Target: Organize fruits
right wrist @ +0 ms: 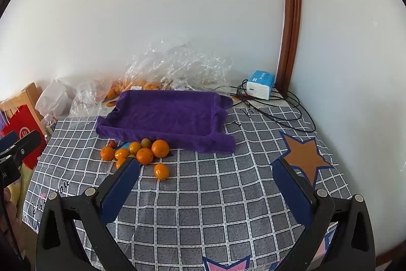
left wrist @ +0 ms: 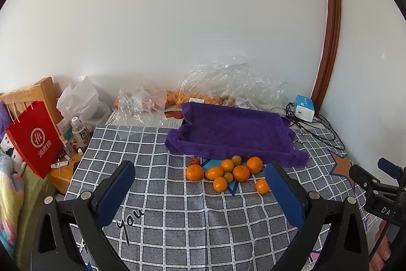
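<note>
Several oranges (left wrist: 241, 172) (right wrist: 144, 155) lie in a loose cluster on the checked tablecloth (left wrist: 177, 207) (right wrist: 203, 207), just in front of a tray draped in a purple towel (left wrist: 236, 133) (right wrist: 165, 116). One orange (left wrist: 261, 186) (right wrist: 161, 171) sits apart, nearer to me. A small red fruit (left wrist: 194, 160) (right wrist: 111, 143) lies at the cluster's left. My left gripper (left wrist: 200, 169) hovers open, short of the cluster. My right gripper (right wrist: 206, 166) hangs open to the right of the fruit. Both hold nothing.
Crumpled clear plastic bags (left wrist: 228, 83) (right wrist: 175, 62) with more oranges lie behind the tray against the wall. A tissue pack (left wrist: 304, 108) (right wrist: 261, 84) and black cables (right wrist: 279, 106) are at the back right. A red paper bag (left wrist: 33, 136) and a bottle (left wrist: 80, 128) stand left.
</note>
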{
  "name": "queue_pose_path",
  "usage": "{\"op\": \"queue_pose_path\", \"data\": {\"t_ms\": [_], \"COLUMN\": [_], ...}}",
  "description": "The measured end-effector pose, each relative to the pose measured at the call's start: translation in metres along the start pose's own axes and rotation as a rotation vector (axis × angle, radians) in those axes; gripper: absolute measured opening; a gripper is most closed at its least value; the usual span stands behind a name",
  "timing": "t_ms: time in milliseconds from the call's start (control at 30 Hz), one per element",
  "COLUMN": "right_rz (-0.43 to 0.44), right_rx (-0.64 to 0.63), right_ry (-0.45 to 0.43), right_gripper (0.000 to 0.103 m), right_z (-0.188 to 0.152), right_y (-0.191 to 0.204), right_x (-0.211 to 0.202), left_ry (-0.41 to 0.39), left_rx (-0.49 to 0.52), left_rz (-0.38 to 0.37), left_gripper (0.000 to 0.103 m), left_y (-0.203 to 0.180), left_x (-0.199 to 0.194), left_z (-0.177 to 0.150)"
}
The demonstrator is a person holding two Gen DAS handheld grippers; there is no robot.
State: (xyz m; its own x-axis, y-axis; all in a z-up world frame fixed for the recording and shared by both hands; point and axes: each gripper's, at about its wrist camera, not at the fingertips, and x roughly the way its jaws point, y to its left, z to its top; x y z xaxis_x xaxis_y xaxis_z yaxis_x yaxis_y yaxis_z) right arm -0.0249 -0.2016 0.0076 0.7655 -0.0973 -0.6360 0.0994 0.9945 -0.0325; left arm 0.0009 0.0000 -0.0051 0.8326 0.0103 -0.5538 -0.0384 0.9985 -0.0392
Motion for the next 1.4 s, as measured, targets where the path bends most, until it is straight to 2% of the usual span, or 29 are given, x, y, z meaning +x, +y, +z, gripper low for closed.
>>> {"op": "queue_pose_path", "data": {"t_ms": [733, 1100, 1400], "right_rz": [0.007, -0.023, -0.018], "right_rx": [0.011, -0.005, 0.009], "right_ry": [-0.003, 0.02, 0.0], "right_gripper": [0.103, 0.103, 0.103], "right_z": [-0.001, -0.003, -0.003], "right_y": [0.0, 0.004, 0.001], "right_x": [-0.002, 0.006, 0.016], "left_ry": [0.0, -0.003, 0.002], "left_rx": [-0.005, -0.004, -0.019], "left_rz": [-0.01, -0.011, -0.012], "left_gripper": [0.103, 0.103, 0.103], "left_y": [0.002, 0.002, 0.007], "left_x": [-0.002, -0.002, 0.013], "left_z": [0.001, 0.0, 0.001]}}
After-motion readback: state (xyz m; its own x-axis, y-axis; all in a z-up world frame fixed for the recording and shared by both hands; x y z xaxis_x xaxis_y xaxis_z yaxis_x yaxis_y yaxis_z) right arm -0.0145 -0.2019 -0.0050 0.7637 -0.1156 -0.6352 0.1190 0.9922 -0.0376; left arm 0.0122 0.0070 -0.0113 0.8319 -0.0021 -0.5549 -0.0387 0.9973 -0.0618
